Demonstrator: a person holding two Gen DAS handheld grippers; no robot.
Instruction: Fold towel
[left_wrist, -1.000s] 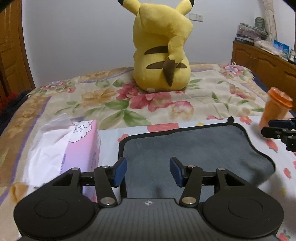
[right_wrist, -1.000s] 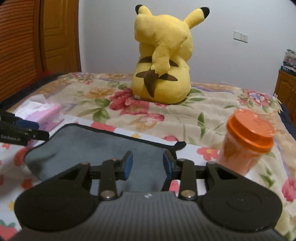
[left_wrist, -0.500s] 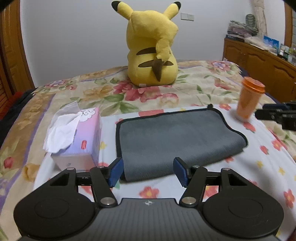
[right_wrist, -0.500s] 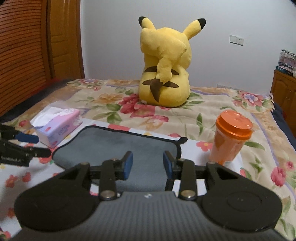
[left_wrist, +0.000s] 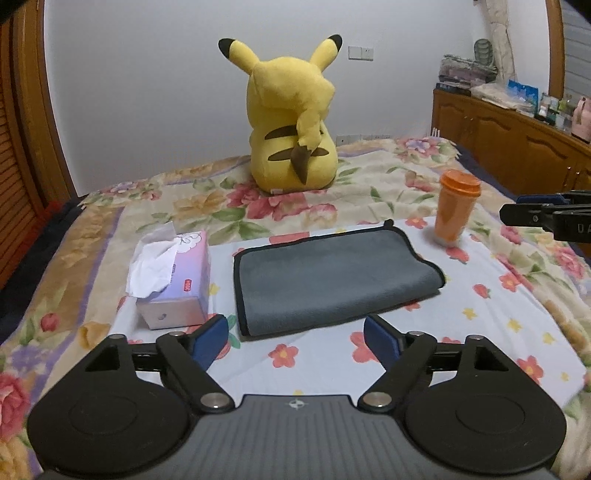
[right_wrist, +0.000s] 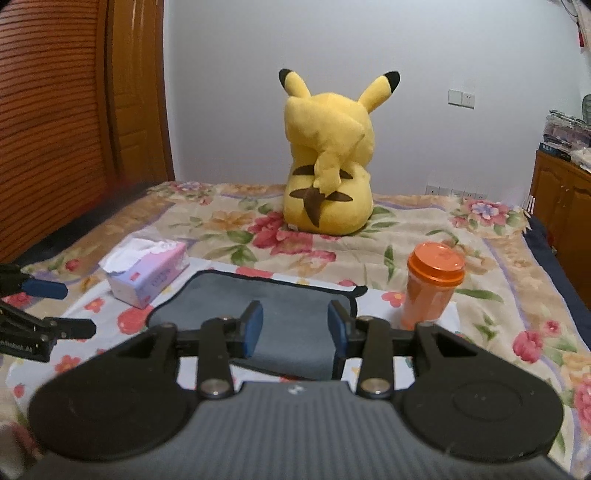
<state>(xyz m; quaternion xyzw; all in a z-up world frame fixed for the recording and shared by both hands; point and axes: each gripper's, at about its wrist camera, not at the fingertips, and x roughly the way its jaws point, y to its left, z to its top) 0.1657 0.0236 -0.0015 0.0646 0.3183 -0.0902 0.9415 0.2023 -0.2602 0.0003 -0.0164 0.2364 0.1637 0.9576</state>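
Observation:
A grey towel (left_wrist: 332, 275) with black edging lies folded flat on the floral bed sheet; it also shows in the right wrist view (right_wrist: 266, 299). My left gripper (left_wrist: 295, 338) is open and empty, hovering just short of the towel's near edge. My right gripper (right_wrist: 295, 328) is open and empty, above the towel's near right part. The right gripper also shows at the right edge of the left wrist view (left_wrist: 546, 214). The left gripper shows at the left edge of the right wrist view (right_wrist: 40, 306).
A pink tissue box (left_wrist: 173, 280) stands just left of the towel. An orange lidded cup (left_wrist: 456, 206) stands at its far right corner. A yellow Pikachu plush (left_wrist: 291, 129) sits behind. A wooden cabinet (left_wrist: 517, 136) is at the right, wooden doors (right_wrist: 74, 122) at the left.
Both grippers have drawn back and up from the towel, so the whole towel now shows. The left gripper's fingers have spread wider. The towel lies still.

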